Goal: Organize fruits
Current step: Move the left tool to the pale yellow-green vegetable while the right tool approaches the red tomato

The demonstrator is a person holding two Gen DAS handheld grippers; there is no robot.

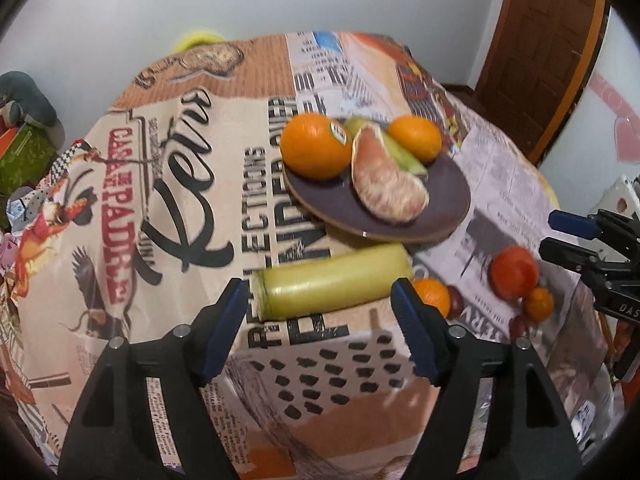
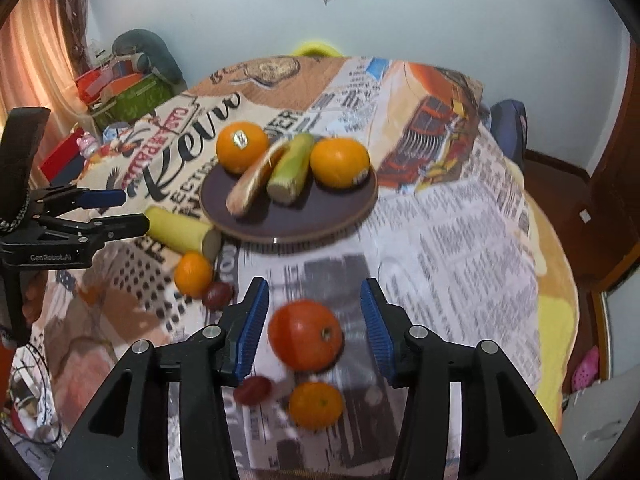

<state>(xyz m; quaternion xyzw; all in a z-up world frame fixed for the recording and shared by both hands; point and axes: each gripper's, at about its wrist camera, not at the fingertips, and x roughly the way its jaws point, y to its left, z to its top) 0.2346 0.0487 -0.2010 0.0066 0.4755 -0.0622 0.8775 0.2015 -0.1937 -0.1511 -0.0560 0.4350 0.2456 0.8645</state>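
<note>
I am holding my right fingers [image 2: 314, 330] wide apart around the red tomato [image 2: 305, 334], which is sitting between them, touching neither. My left fingers [image 1: 320, 320] are also spread, straddling the pale green stalk [image 1: 332, 280] just ahead; its long axis is running crosswise, from one finger to the other. The plate [image 2: 320, 216] of oranges is waiting farther ahead of both. Small oranges and dark round fruits are lying loose on the worktop [image 2: 460, 240], under its printed cloth, with white walls behind.
</note>
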